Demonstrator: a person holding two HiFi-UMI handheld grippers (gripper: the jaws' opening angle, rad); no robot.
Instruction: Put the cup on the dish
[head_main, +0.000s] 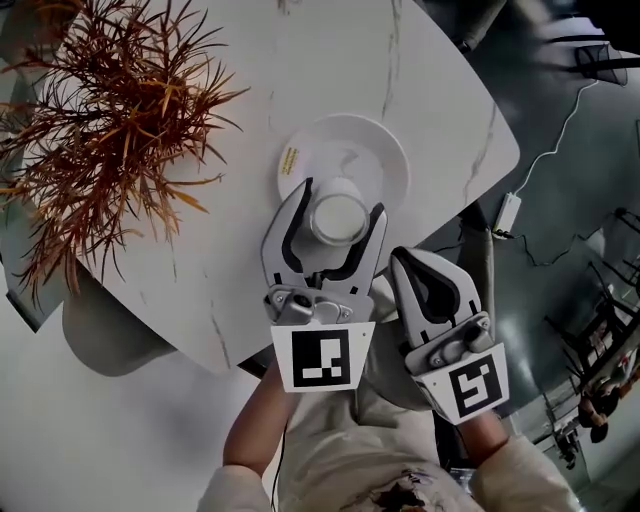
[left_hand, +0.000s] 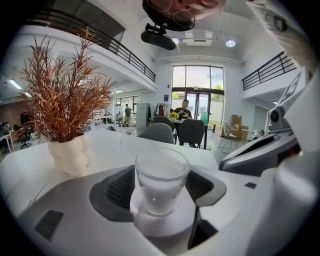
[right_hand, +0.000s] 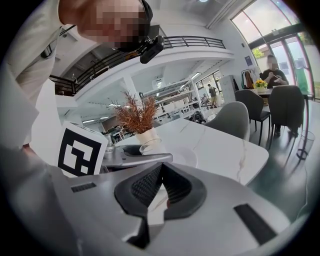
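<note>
The left hand-held gripper (head_main: 344, 197) stood wide open around the cup (head_main: 338, 220) at the dish's (head_main: 345, 145) near edge, where a careless withdrawal might have toppled it.

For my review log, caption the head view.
Left gripper open around clear glass cup standing on round white dish; right gripper shut alongside.

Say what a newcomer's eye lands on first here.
The rust-red dried plant at the far left of the table grabs the eye first. Next comes the clear cup standing on the near part of the white dish mid-table, with the left gripper open, a jaw on either side of it. The right gripper is beside it, shut and empty, just off the table's near edge.
</note>
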